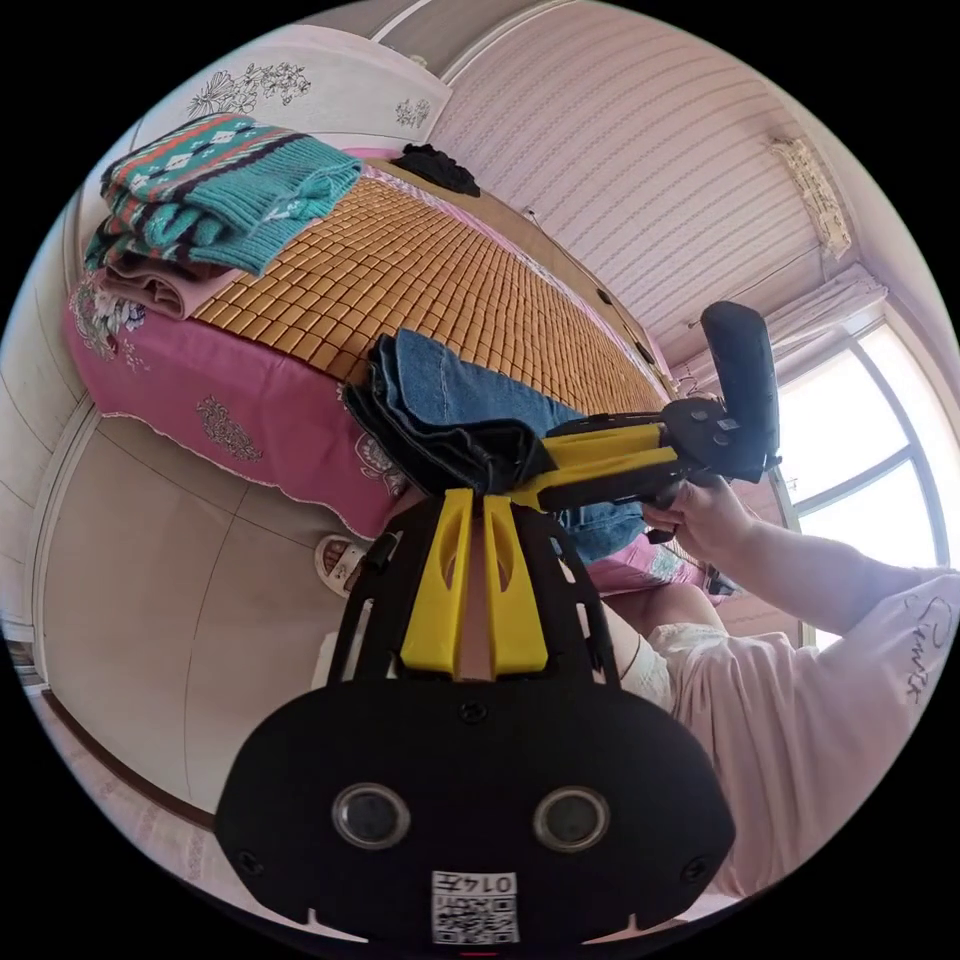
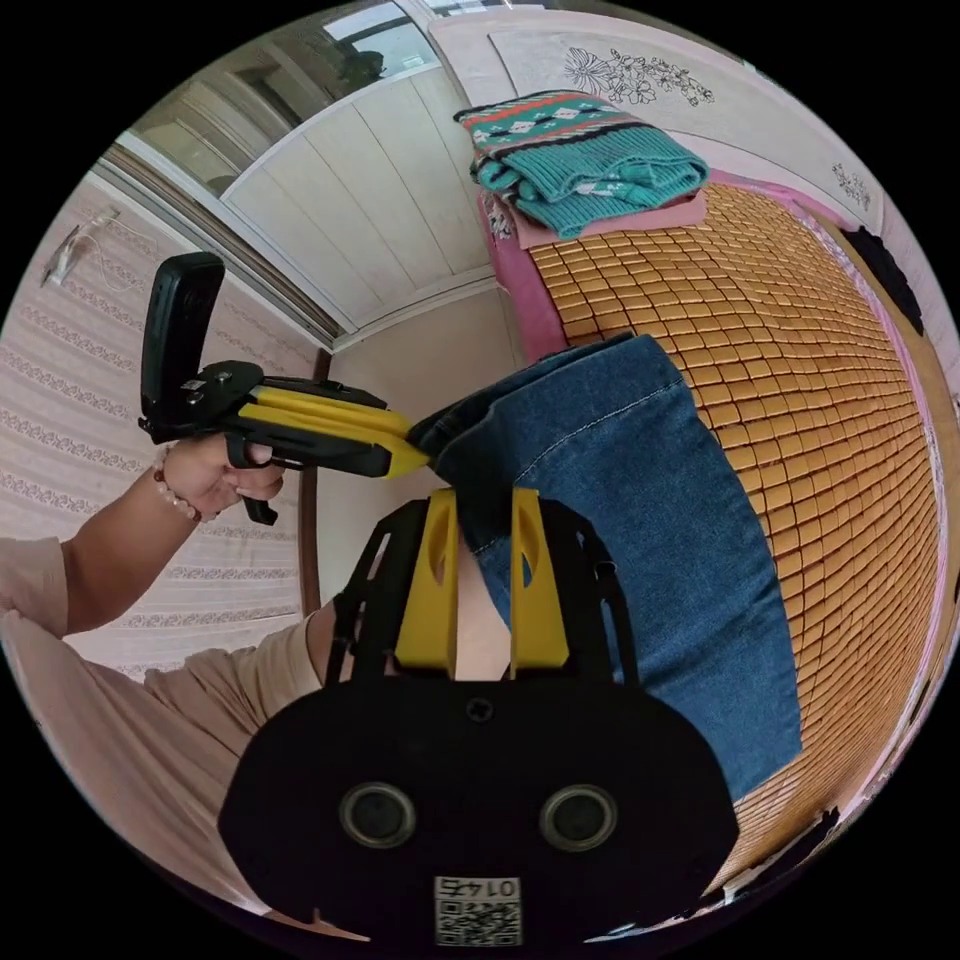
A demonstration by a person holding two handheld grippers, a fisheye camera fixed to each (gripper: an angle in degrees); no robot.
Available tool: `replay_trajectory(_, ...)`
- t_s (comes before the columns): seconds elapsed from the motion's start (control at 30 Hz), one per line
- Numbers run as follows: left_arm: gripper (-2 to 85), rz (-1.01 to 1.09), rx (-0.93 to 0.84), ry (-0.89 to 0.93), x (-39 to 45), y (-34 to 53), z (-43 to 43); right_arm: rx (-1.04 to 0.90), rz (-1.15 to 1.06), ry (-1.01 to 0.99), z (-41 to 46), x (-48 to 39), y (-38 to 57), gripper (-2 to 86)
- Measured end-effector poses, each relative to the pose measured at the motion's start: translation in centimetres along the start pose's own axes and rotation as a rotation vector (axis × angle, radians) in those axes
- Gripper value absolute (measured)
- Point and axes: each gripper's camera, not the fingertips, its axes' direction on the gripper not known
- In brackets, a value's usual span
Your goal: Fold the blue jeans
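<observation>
Lying folded on the bamboo mat (image 2: 800, 400) at the bed's edge, the blue jeans (image 2: 640, 500) are pinched at one corner between the clenched jaws of both the left gripper (image 1: 478, 495) and right gripper (image 2: 485, 495).

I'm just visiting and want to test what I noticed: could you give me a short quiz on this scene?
1. What do the blue jeans lie on? A) a bamboo mat B) the floor C) a chair
2. True or false: the teal sweater sits on top of the jeans.
3. Which garment do the left tool and the right tool both hold?
Key: 1 A. 2 False. 3 The blue jeans.
</observation>
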Motion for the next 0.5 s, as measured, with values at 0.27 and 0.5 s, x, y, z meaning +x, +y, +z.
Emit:
replay_trajectory(0.27, 0.2, -0.085, -0.060, -0.013, -3.8, 0.1, 0.4, 0.156, 0.179, -0.009, -5.4, 6.4, 4.1, 3.6)
replay_trajectory(0.5, -0.4, -0.006, -0.060, -0.241, -4.0, -1.9, -2.2, 0.489, 0.399, 0.105, -18.8, 11.1, 17.7, 3.2)
